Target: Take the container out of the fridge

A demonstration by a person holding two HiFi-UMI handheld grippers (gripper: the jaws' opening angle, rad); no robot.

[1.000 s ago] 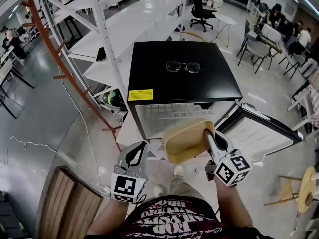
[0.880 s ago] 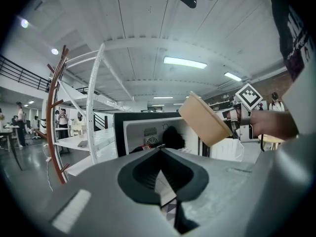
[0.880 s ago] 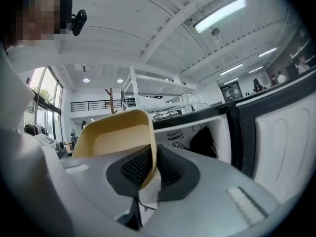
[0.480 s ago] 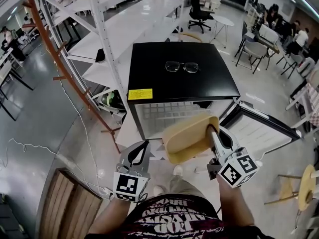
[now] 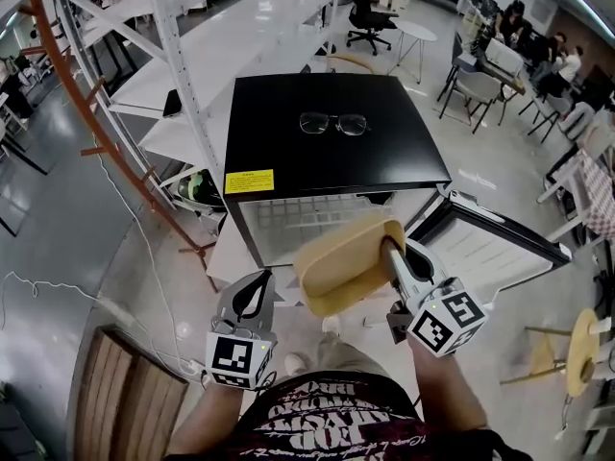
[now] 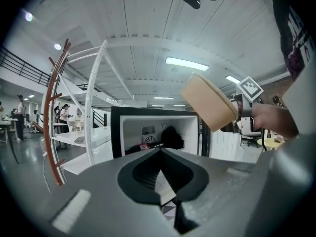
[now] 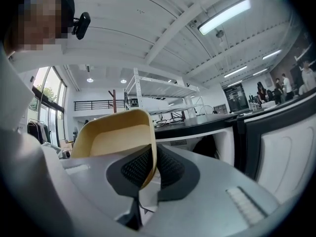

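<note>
Open office floor, black fridge (image 5: 327,147) with its door (image 5: 495,253) open. Right tongs (image 5: 389,250) clamp the tan container (image 5: 346,262) by its rim, drawn slightly further from the fridge than a second ago; removal looks done. Left tongs (image 5: 252,296) closed, empty.

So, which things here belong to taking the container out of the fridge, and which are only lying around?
Belong to the job:
container, gripped by its wall in the right claw
fridge, door open

Only lying around:
glasses on the fridge top
white shelving rack
wooden panel on the floor
left claw, shut and empty
</note>
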